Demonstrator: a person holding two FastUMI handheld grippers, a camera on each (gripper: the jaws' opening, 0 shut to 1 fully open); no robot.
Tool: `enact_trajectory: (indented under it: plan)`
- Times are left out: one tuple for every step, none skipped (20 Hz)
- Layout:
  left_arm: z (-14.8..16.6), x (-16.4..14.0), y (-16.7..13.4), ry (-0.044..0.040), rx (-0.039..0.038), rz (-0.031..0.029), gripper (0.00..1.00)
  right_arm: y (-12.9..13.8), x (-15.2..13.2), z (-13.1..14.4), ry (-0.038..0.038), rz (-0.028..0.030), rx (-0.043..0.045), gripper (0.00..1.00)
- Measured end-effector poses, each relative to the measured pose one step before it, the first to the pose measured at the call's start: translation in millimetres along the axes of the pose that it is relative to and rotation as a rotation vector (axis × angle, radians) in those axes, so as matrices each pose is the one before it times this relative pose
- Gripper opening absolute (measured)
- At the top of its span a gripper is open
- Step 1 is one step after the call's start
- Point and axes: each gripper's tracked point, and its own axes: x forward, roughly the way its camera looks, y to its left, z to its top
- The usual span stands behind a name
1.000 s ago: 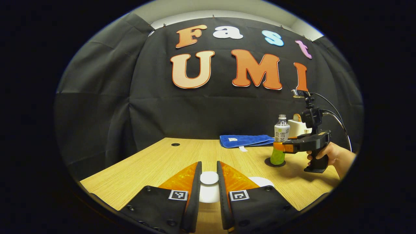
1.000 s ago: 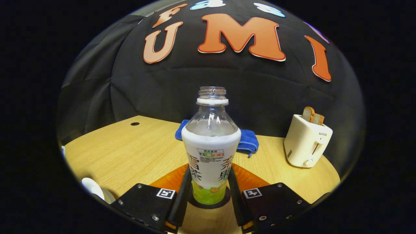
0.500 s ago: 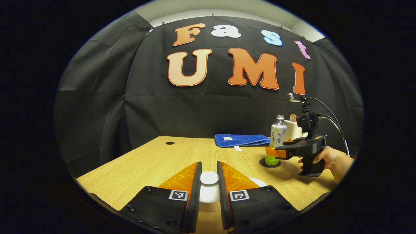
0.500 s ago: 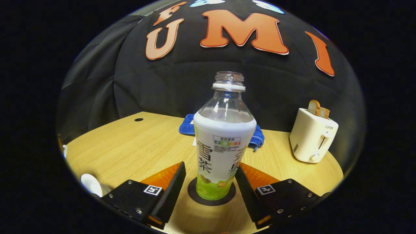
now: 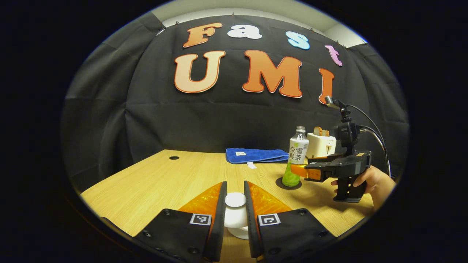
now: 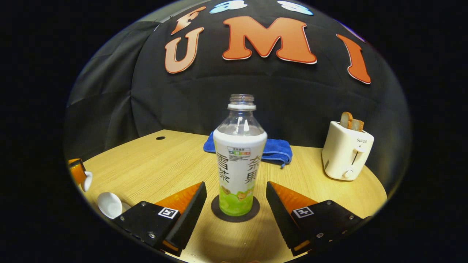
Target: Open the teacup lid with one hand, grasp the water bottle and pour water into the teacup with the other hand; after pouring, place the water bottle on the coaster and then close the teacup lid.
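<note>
Water bottle (image 6: 239,160) stands on coaster (image 6: 235,216), between our right gripper (image 6: 234,208)'s wide-open fingers, untouched. Left gripper (image 5: 235,204) clamps teacup lid (image 5: 235,213); we lower it level, centred over cup.

White-green bottle (image 6: 239,160), dark coaster (image 6: 235,215), blue towel (image 6: 276,150).

The teacup lid (image 5: 235,212) is partly hidden between the left gripper (image 5: 235,215)'s fingers. The teacup (image 6: 109,204) is cut off at the right gripper view's edge.
</note>
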Motion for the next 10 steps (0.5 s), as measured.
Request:
enact_trajectory:
  plan:
    - [-4.14,1.90,-6.44,0.00967,0.00107,-0.01259,0.32,-2.72,-5.92,1.92,-0.00819,0.00119,0.01125,0.98]
    - [-2.87,2.49,-4.30,0.00918,-0.00032,-0.00989,0.32,-2.98,-5.95,1.53,-0.00521,0.00058,0.01051,0.98]
    - [-4.97,2.76,-4.58,0.01082,0.00154,-0.00866,0.32,-3.04,-5.91,1.36,-0.00869,-0.00149,0.00857,0.98]
    - [-2.23,1.09,-2.60,0.00596,0.00291,-0.00361,0.31,-2.85,-4.43,2.05,-0.00738,-0.00354,0.00404,0.98]
    - [-1.83,1.51,-3.39,0.00832,0.00549,-0.00649,0.33,-3.42,-5.45,2.20,-0.00949,-0.00252,0.00251,0.98]
    - [-3.55,2.71,-1.45,0.00926,0.00556,0.00124,0.33,-1.97,-4.62,1.70,-0.00629,-0.00327,0.00399,0.98]
    - [-3.18,2.09,-1.29,0.01119,0.00019,-0.00354,0.33,-2.47,-4.32,0.35,-0.00497,0.00080,0.00650,0.98]
    - [-4.05,1.85,-3.37,0.01712,-0.00037,-0.00736,0.31,-0.03,-4.08,1.46,-0.00348,0.00594,0.00443,0.98]
    - [-3.22,0.37,-1.83,0.01007,0.00170,-0.00277,0.33,-0.43,-3.64,-0.28,-0.00183,0.00209,0.00045,0.98]
    - [-1.55,1.59,-0.40,0.00567,0.00766,0.00130,0.33,-1.24,-4.03,0.82,-0.00423,0.00020,-0.00238,0.98]
